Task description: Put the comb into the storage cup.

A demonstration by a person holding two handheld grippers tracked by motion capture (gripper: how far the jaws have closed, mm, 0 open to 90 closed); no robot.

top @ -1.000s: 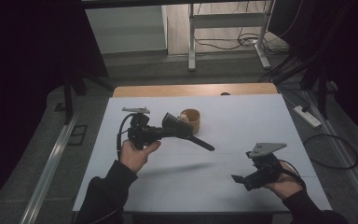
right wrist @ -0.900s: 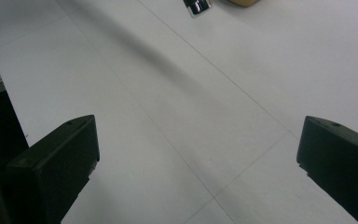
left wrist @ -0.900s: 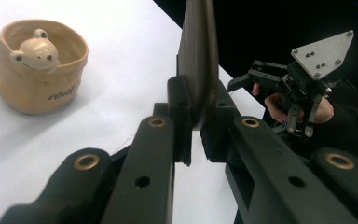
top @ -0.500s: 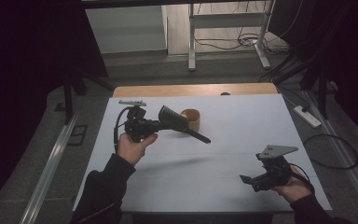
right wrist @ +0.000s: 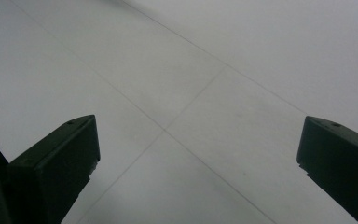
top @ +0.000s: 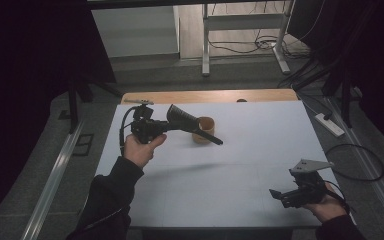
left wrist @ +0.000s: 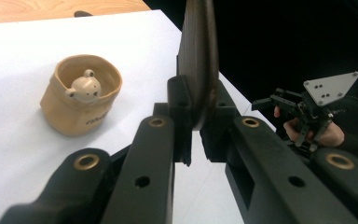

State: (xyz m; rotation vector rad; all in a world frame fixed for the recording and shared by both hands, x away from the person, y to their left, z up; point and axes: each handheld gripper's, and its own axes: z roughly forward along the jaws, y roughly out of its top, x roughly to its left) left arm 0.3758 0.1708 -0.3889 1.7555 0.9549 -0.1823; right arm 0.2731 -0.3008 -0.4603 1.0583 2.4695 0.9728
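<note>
A: Nearest, the right gripper [top: 276,194] sits low at the worktop's [top: 260,150] near right corner. Its fingers [right wrist: 58,161] stand wide apart with nothing but bare white surface between them. Against the earlier frames it has slid toward that corner.

B: And the left gripper [top: 166,126]?

A: Farther in, on the left side, its fingers [left wrist: 179,112] are clamped tight on a black spatula-like utensil [top: 192,124], pinching its broad flat end; the thin handle points right, ending in front of the tan bear cup [top: 203,130]. The hand has carried the utensil a little farther from the person than a second ago.

B: Anything hard to read?

A: In the left gripper view the utensil runs off the top edge, so its length is cut off there. The print on the cup [left wrist: 81,100] is too small to read, and the utensil's exact kind stays uncertain.
</note>
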